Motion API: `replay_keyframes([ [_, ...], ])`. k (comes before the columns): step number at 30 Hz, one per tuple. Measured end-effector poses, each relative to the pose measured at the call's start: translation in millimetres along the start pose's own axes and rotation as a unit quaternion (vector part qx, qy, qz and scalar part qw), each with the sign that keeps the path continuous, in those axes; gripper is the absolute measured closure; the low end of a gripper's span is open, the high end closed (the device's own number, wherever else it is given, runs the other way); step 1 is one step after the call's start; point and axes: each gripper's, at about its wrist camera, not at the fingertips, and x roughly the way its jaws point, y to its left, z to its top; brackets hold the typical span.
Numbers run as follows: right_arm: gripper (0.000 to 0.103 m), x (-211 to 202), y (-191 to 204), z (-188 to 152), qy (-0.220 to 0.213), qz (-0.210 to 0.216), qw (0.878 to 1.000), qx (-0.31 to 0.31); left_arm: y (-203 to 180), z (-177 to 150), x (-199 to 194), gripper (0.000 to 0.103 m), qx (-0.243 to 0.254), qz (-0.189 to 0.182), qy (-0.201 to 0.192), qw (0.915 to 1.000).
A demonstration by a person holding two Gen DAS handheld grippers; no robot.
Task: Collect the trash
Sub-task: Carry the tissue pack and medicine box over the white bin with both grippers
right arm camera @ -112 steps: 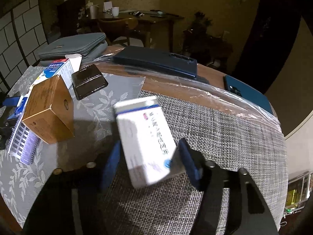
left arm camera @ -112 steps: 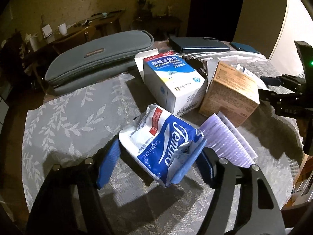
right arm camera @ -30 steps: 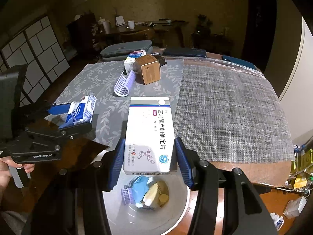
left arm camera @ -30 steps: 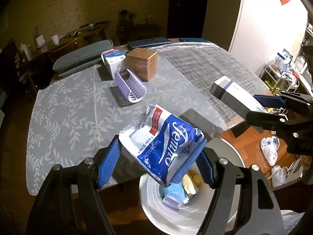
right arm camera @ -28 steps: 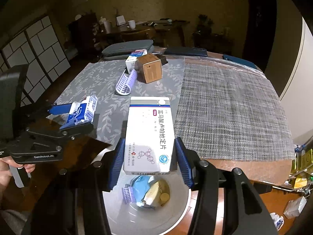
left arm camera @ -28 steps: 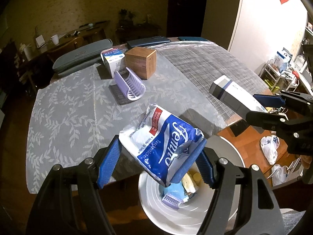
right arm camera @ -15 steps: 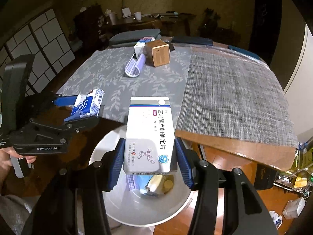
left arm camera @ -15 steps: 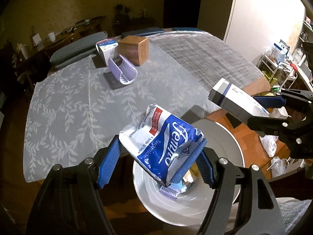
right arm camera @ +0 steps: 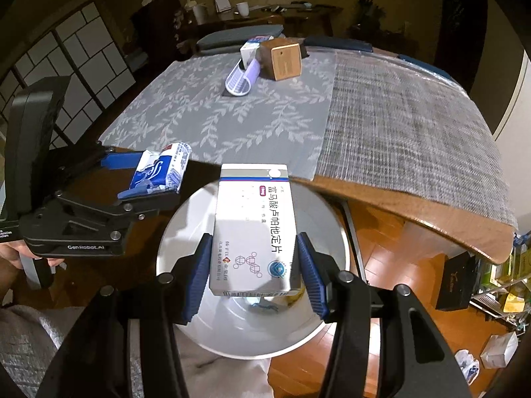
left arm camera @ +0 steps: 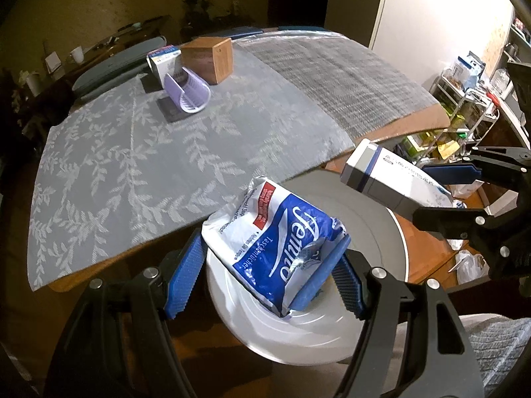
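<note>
left wrist view: the left hand-held gripper (left arm camera: 270, 265) pinches a blue and white tempo tissue pack (left arm camera: 275, 248) between its blue pads, the crumpled pack tilted up toward 11 o'clock. directly under it sits the white round trash bin (left arm camera: 298, 331), its rim reaching out to 3 o'clock past the edge of the table (left arm camera: 428, 116). at 3 o'clock the right hand-held gripper (left arm camera: 441, 192) pinches a white medicine box (left arm camera: 381, 182) with a blue band, held over the far rim of the bin. up at 11 o'clock on the leaf-patterned grey cloth (left arm camera: 132, 165) lie a lavender ribbed holder (left arm camera: 189, 96), a brown cardboard box (left arm camera: 209, 56) and a small blue and white carton (left arm camera: 164, 63), close together. a woven grey placemat (left arm camera: 332, 76) covers the table toward 1 o'clock.

right wrist view: the right hand-held gripper (right arm camera: 254, 272) grips the medicine box (right arm camera: 254, 229) by its long sides, the box standing above the open trash bin (right arm camera: 186, 219); some scraps show in the bin just below the box, too hidden to name. at 9 o'clock the left hand-held gripper (right arm camera: 149, 179) holds the tissue pack (right arm camera: 162, 172) beside the bin's rim, above the table edge. at 12 o'clock the lavender holder (right arm camera: 240, 79) leans by the brown box (right arm camera: 282, 59). wooden floor (right arm camera: 381, 265) shows at 4 o'clock.
</note>
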Motion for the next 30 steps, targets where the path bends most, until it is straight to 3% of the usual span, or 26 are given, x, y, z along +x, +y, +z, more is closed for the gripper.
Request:
replay_keyframes([
  [30, 0.053, 45, -3, -20, 0.054, -0.003, 0.999, 0.002, -9, -26, 41, 0.031, 0.005, -0.002, 0.056, 0.9984],
])
